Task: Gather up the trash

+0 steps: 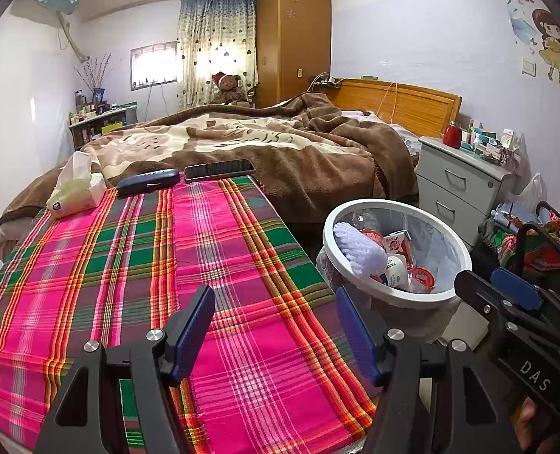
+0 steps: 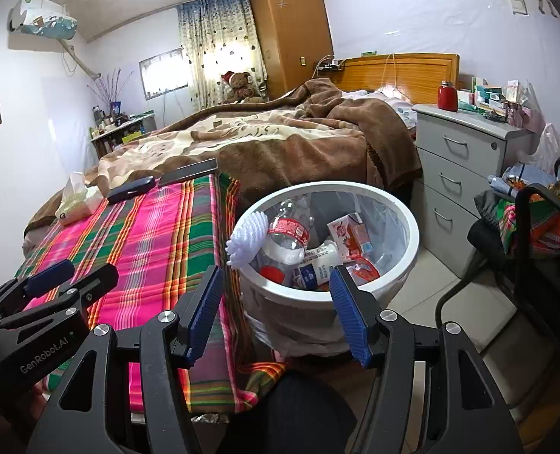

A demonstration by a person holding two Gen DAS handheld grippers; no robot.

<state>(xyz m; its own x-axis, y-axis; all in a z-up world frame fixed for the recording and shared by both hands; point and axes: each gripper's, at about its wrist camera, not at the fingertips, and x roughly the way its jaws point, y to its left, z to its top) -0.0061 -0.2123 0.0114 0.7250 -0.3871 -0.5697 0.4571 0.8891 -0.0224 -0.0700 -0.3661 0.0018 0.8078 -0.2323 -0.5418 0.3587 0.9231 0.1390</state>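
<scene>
A white round trash bin (image 1: 393, 297) (image 2: 408, 227) with a clear liner stands on the floor beside the bed. It holds a clear plastic bottle (image 2: 289, 236), a white foam net (image 2: 247, 240), a juice carton (image 2: 349, 234) and small yogurt containers. My left gripper (image 1: 274, 299) (image 2: 75, 276) hovers open over the pink plaid cloth (image 1: 128, 265), with nothing between its fingers. My right gripper (image 2: 276, 280) (image 1: 487, 283) is open and empty just in front of the bin's near rim. No loose trash shows on the plaid cloth near either gripper.
At the cloth's far edge lie a tissue pack (image 1: 75, 193), a dark glasses case (image 1: 147, 181) and a phone (image 1: 219, 169). A brown blanket (image 1: 280, 143) covers the bed. A grey nightstand (image 2: 465, 159) and a black chair (image 2: 525, 234) piled with clothes stand right of the bin.
</scene>
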